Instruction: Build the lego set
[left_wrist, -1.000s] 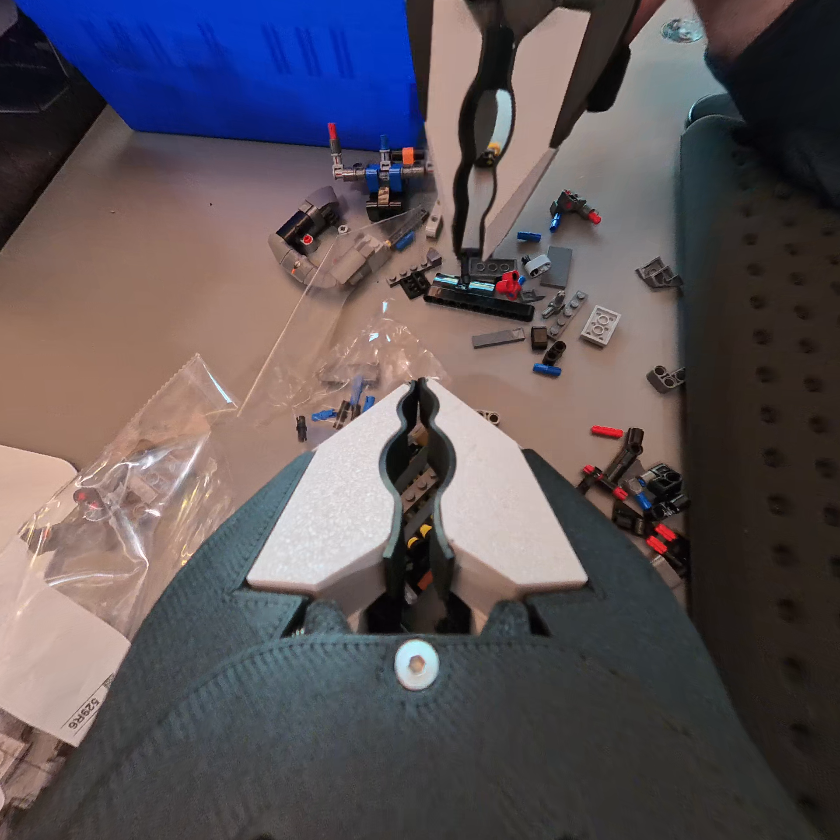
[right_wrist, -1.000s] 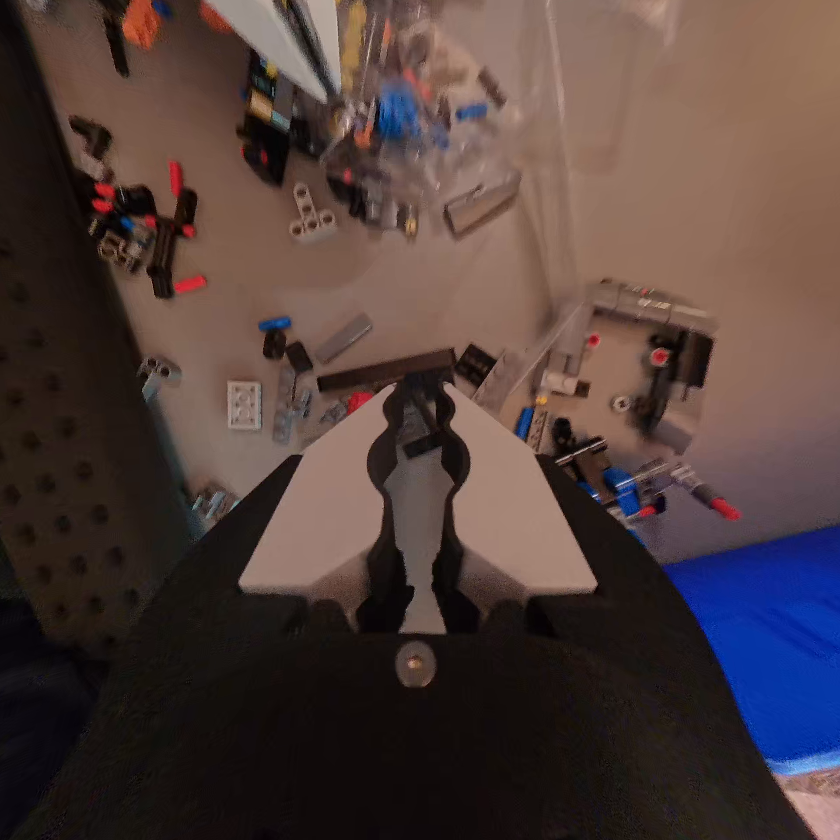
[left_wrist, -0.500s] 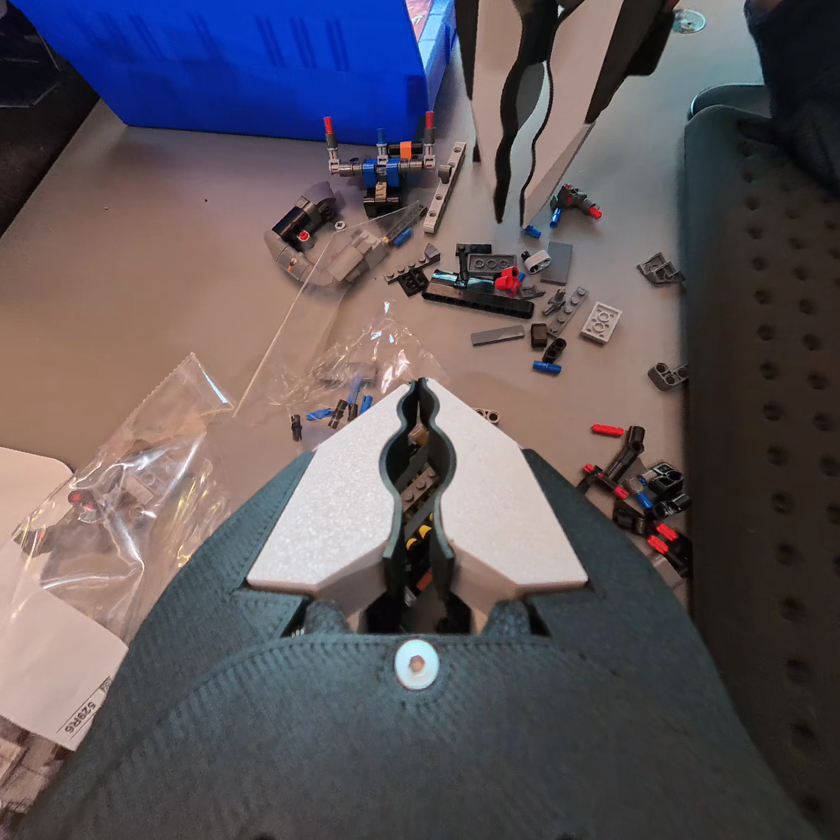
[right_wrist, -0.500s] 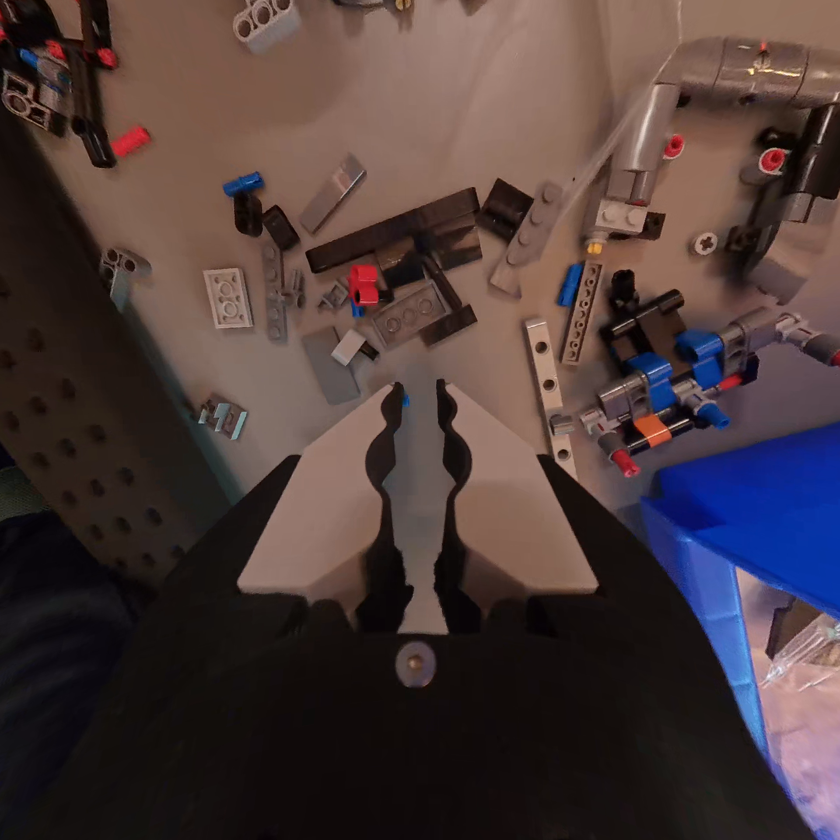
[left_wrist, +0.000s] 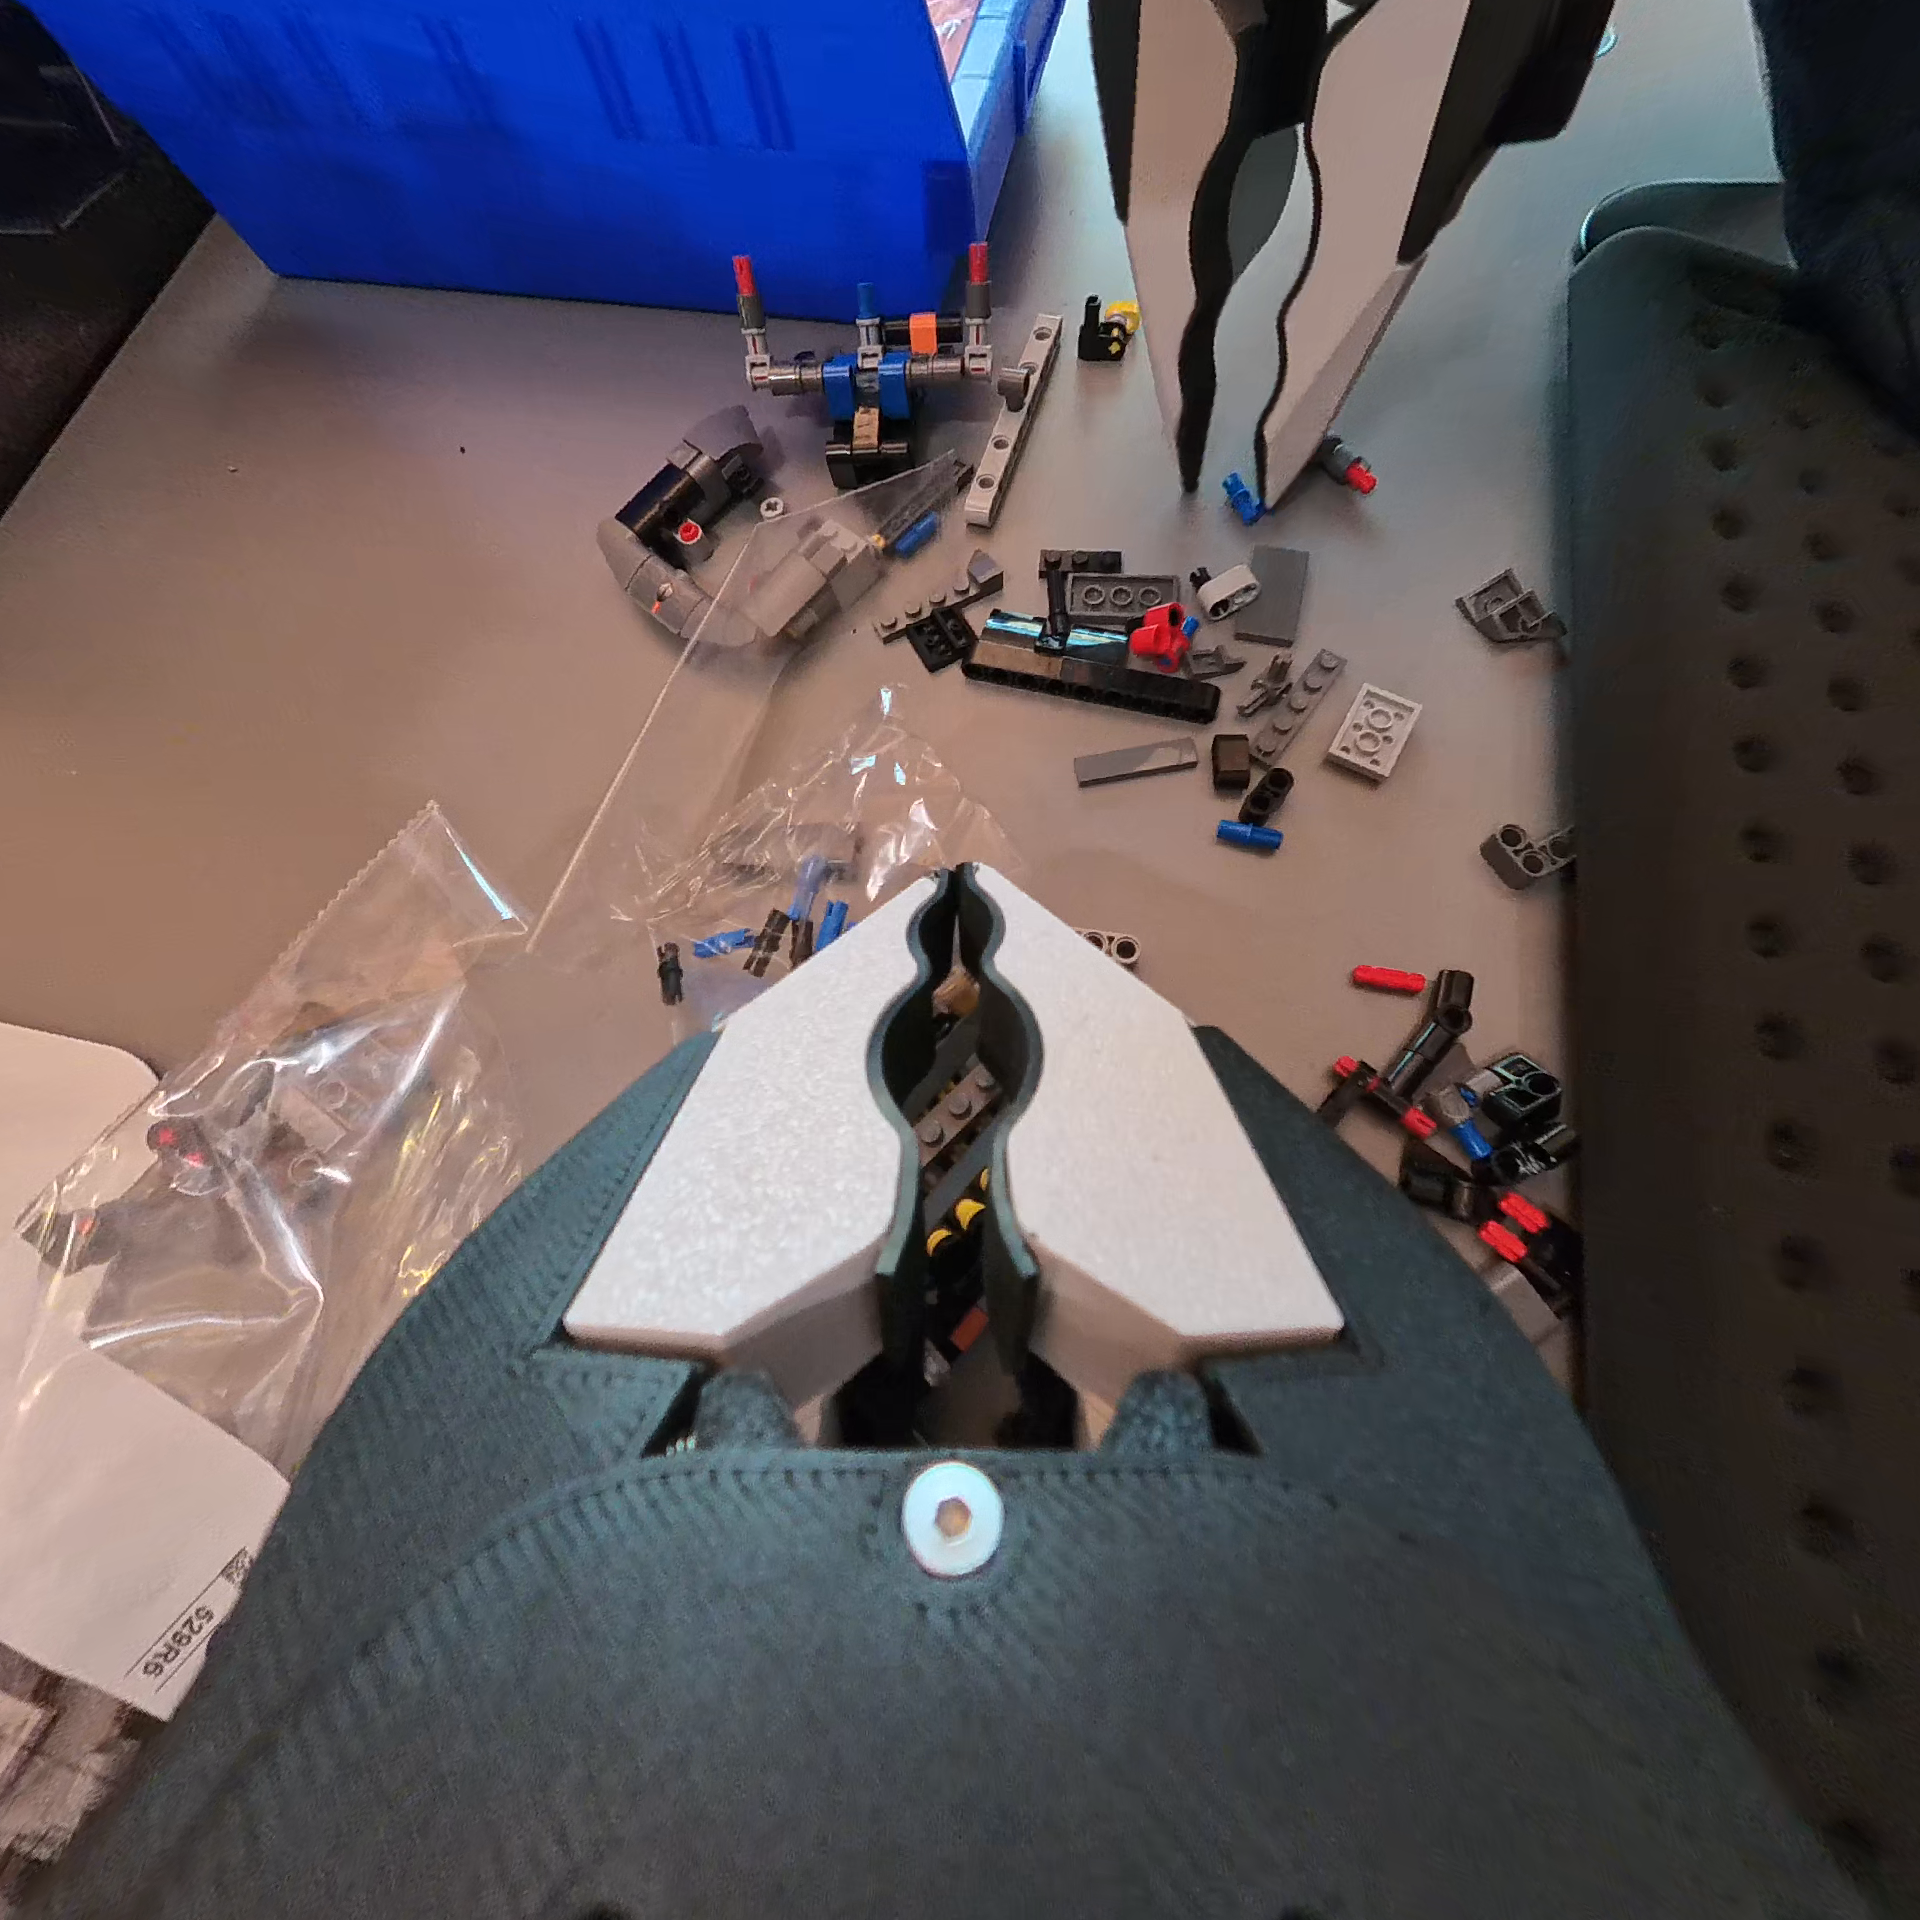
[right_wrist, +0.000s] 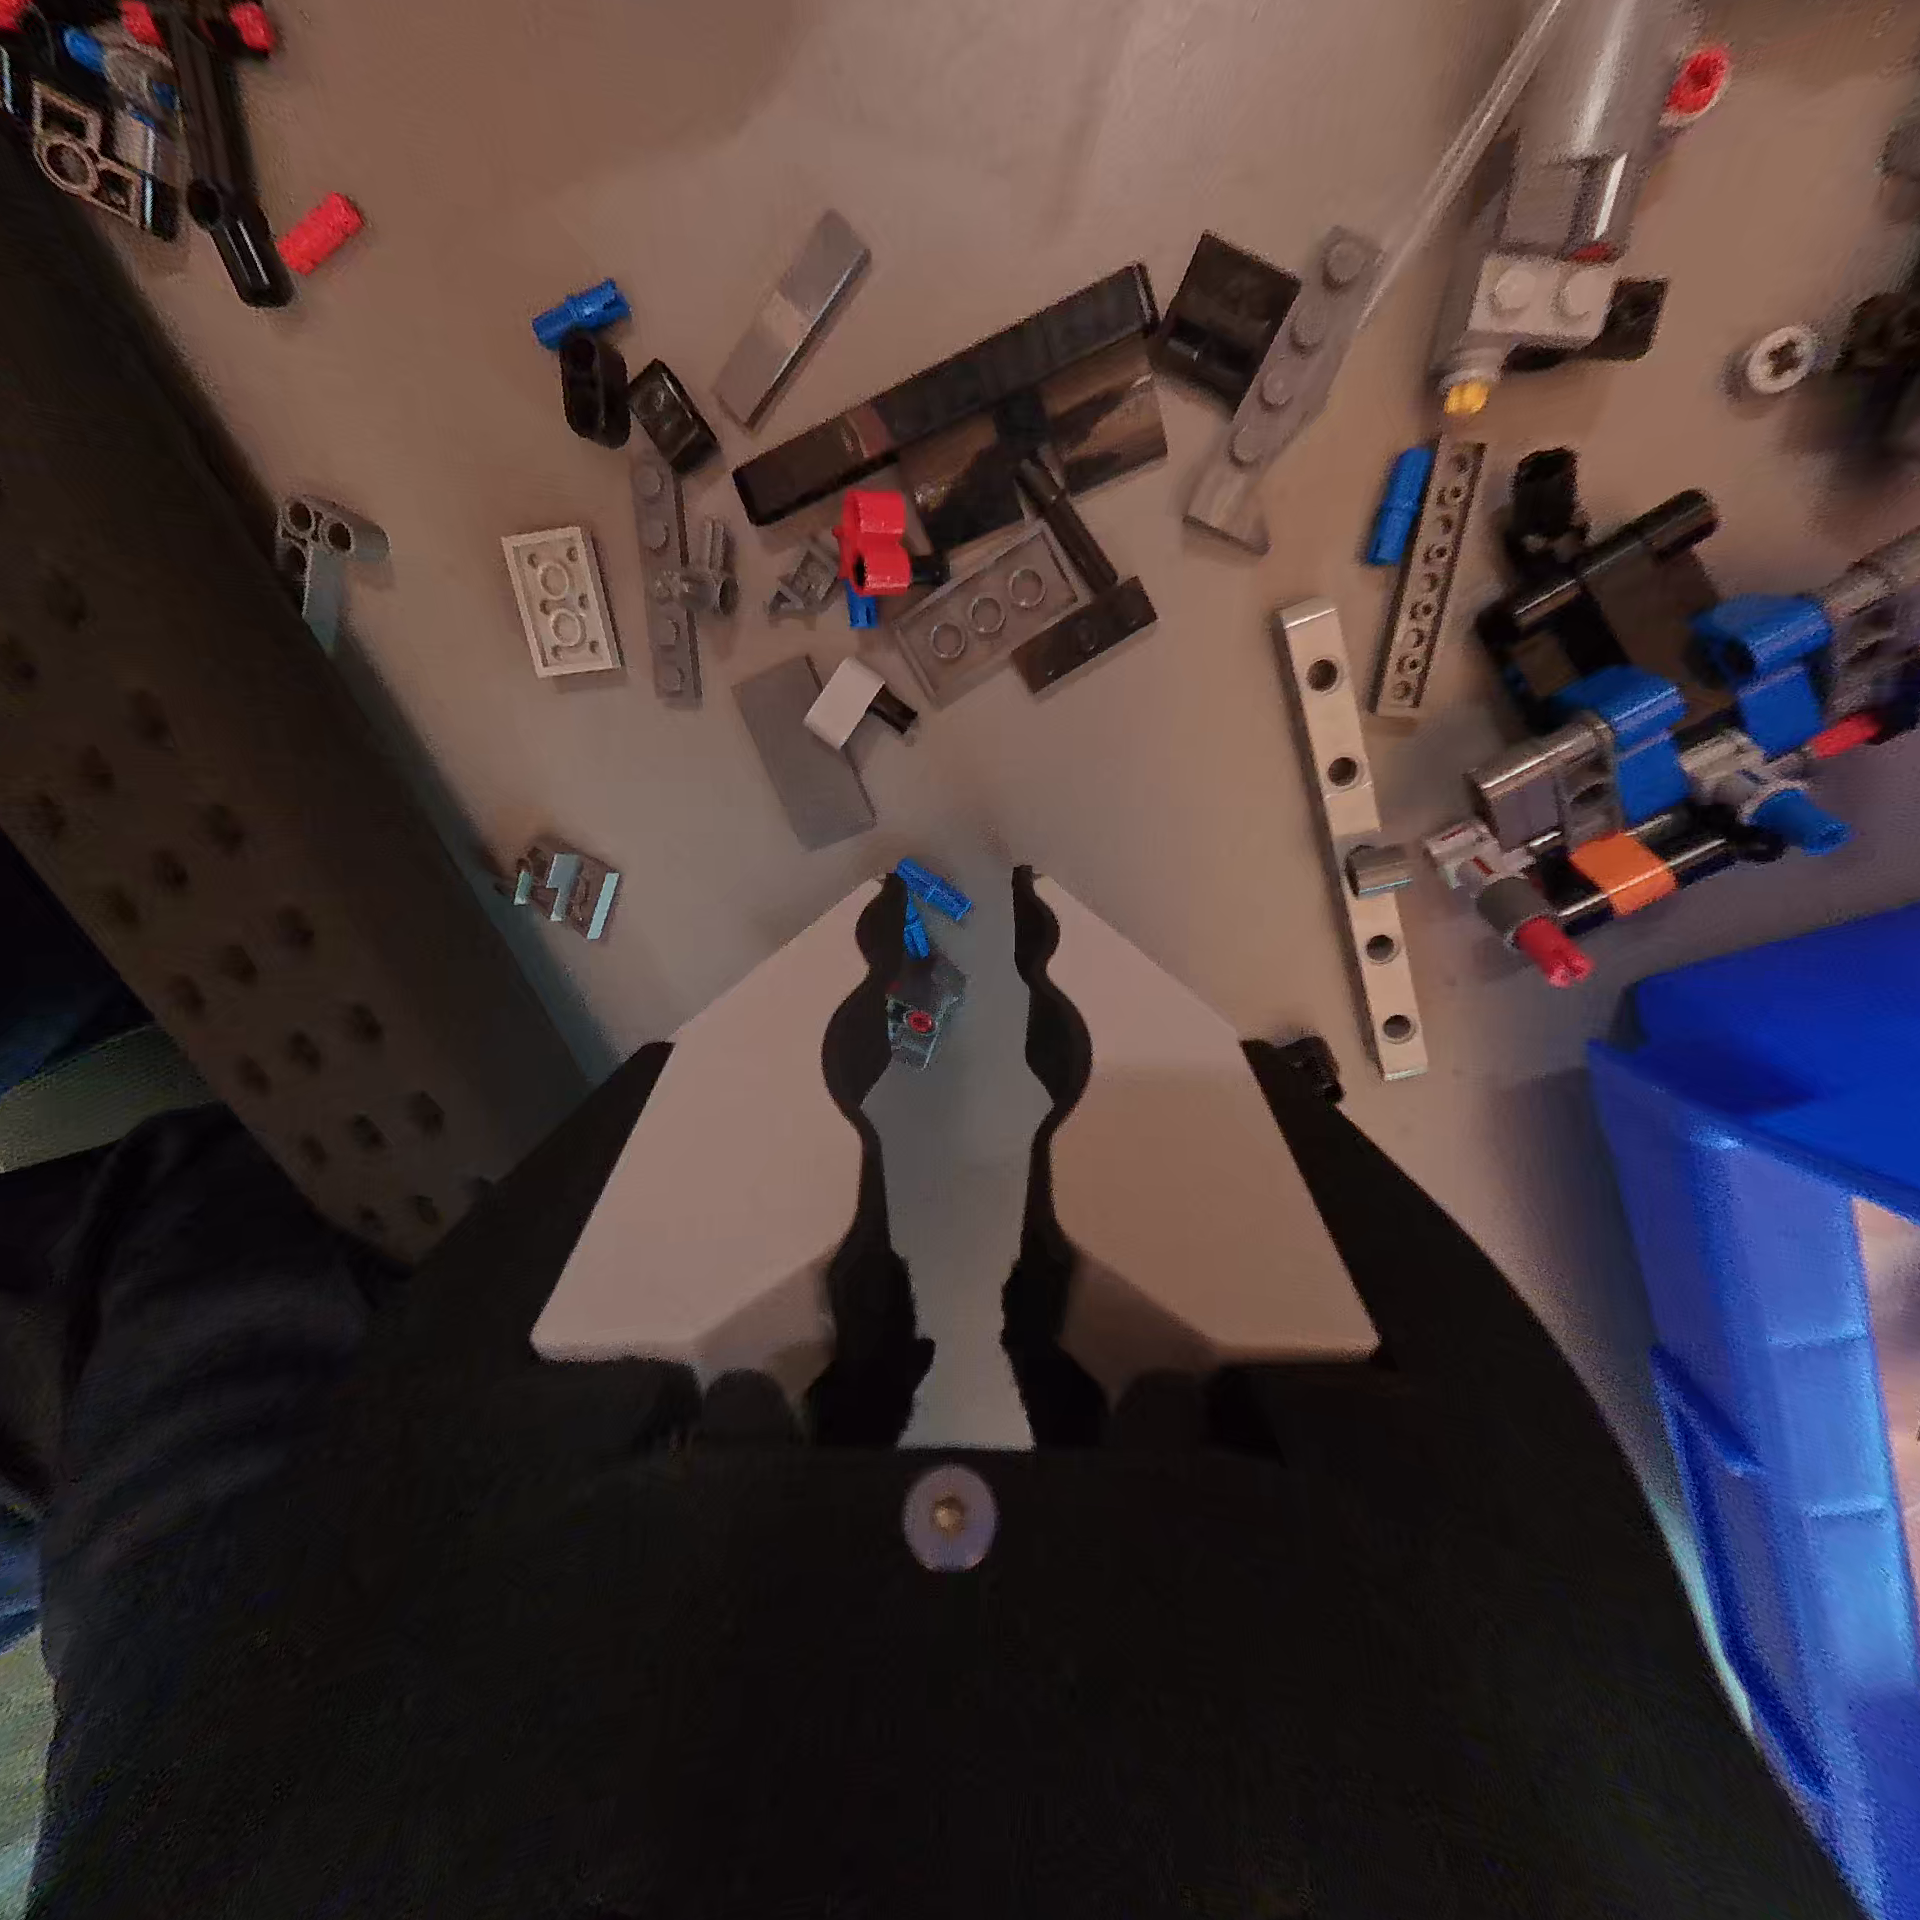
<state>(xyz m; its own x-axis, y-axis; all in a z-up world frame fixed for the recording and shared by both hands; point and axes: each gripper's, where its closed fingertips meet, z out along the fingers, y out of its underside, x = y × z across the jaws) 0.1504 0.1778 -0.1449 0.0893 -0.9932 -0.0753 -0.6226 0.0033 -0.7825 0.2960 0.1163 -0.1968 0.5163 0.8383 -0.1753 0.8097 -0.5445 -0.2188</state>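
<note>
Your right gripper fingers narrowly apart, tips straddling blue pin near blue bin. Your left gripper pinched closed on lego assembly.

Loose lego pieces across table

Flat matte grey table top, carrying: one bright blue plastic bin along the far edge; one partly built assembly of blue, grey and black pieces with red-tipped pins just before the bin; one curved grey-and-black assembly beside it; one long light grey beam with holes; one long black beam among loose dark grey plates; one light grey studded plate; scattered small blue pins and red pins; clear plastic bags of small pieces at the near left; one white paper sheet under a bag.
</note>
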